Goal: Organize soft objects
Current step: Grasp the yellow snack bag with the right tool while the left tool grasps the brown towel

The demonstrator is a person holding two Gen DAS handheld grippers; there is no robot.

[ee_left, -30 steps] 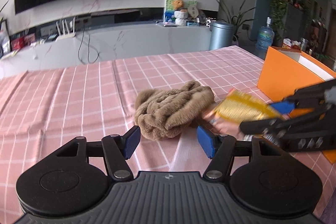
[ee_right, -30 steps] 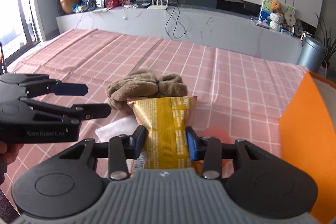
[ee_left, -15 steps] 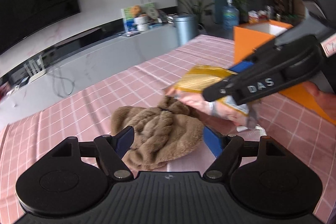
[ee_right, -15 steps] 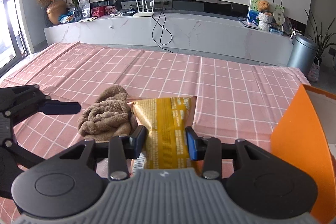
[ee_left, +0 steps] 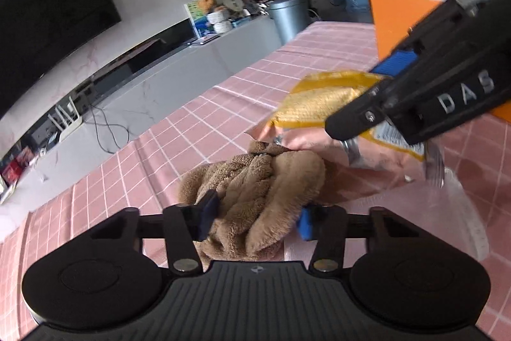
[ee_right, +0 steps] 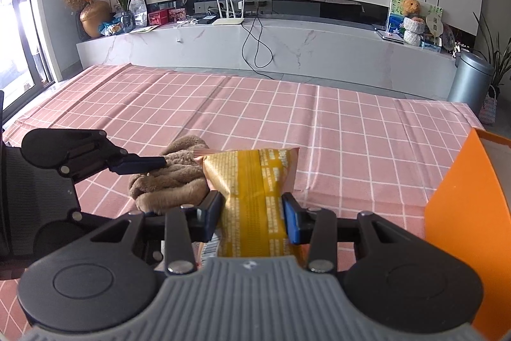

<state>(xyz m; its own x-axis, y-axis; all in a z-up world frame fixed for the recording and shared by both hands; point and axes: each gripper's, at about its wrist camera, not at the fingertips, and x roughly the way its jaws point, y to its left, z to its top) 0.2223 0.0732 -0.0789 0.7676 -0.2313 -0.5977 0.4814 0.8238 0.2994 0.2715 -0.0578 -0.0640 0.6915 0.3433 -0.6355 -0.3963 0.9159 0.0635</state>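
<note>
Since earlier frame, left gripper (ee_left: 255, 218) advancing onto brown plush towel (ee_left: 255, 181), rolling; towel now lying between its jaws, previously ahead of them. Left jaws closing, blue pads (ee_left: 209, 210) pressing into pile on both sides. Right gripper (ee_right: 252, 218) staying clamped on yellow snack packet (ee_right: 252, 181), packet sticking out forward past fingertips, overlapping towel's far edge. Orange box (ee_right: 463, 229) standing right of right jaws on pink checked tablecloth (ee_right: 319, 123).

"DAS" in white capitals on the side of the right hand-held gripper (ee_left: 424, 104). Yellow snack bag (ee_right: 255, 190) carries rows of small white print, too fine to read; barcode patch on it, digits illegible. No other readable text.
</note>
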